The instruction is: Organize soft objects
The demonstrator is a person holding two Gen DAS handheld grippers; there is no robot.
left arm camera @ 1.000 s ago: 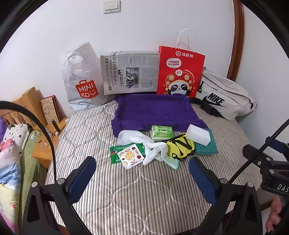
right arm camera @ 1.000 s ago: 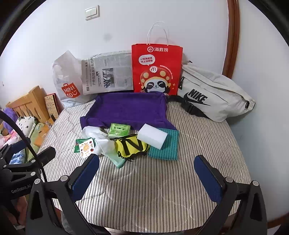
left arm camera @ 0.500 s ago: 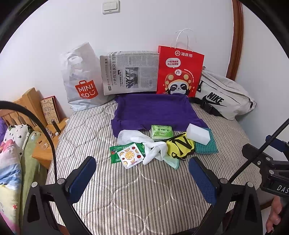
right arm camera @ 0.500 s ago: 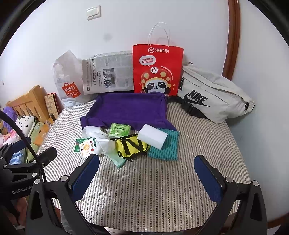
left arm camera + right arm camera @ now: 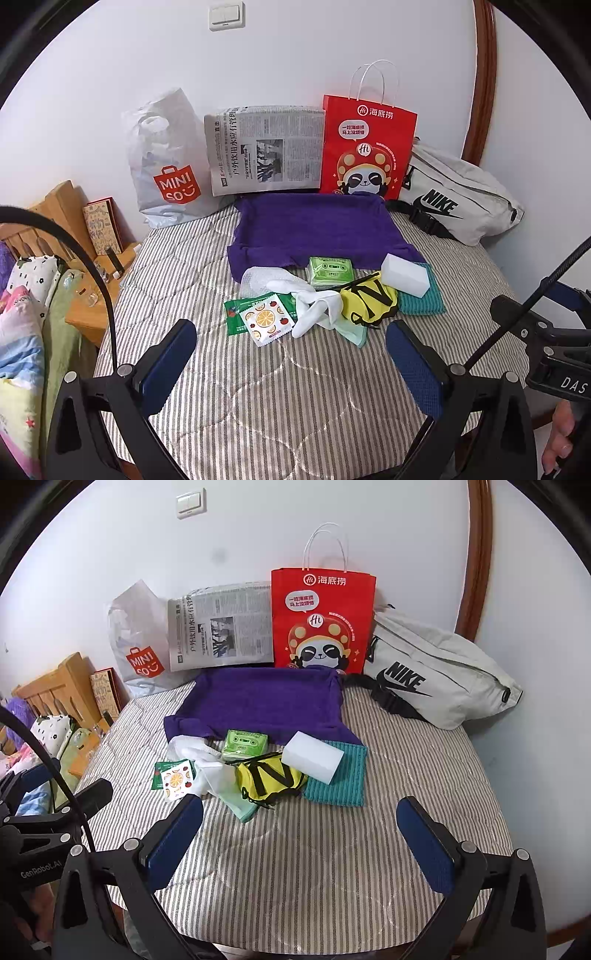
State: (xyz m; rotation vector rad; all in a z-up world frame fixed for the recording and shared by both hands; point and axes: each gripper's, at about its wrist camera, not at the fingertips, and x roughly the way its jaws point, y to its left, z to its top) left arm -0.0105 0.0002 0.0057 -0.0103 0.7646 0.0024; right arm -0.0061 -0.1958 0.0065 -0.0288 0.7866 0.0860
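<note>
A heap of soft things lies mid-mattress in front of a purple towel (image 5: 314, 229) (image 5: 266, 701): a white sponge block (image 5: 404, 275) (image 5: 312, 757) on a teal cloth (image 5: 421, 301) (image 5: 340, 779), a yellow drawstring pouch (image 5: 369, 299) (image 5: 271, 775), a green tissue pack (image 5: 330, 271) (image 5: 243, 743), white socks (image 5: 314, 306) (image 5: 210, 771), a mint cloth (image 5: 240, 805) and fruit-print sachets (image 5: 264, 319) (image 5: 175, 773). My left gripper (image 5: 291, 365) and right gripper (image 5: 301, 843) hover open and empty over the striped mattress, short of the heap.
Against the wall stand a white MINISO bag (image 5: 166, 166), a folded newspaper (image 5: 266, 149), a red paper bag (image 5: 367, 147) and a grey Nike bag (image 5: 454, 199). A wooden bedside stand (image 5: 92, 291) and bedding (image 5: 22, 332) lie left. A hand (image 5: 557, 435) shows at bottom right.
</note>
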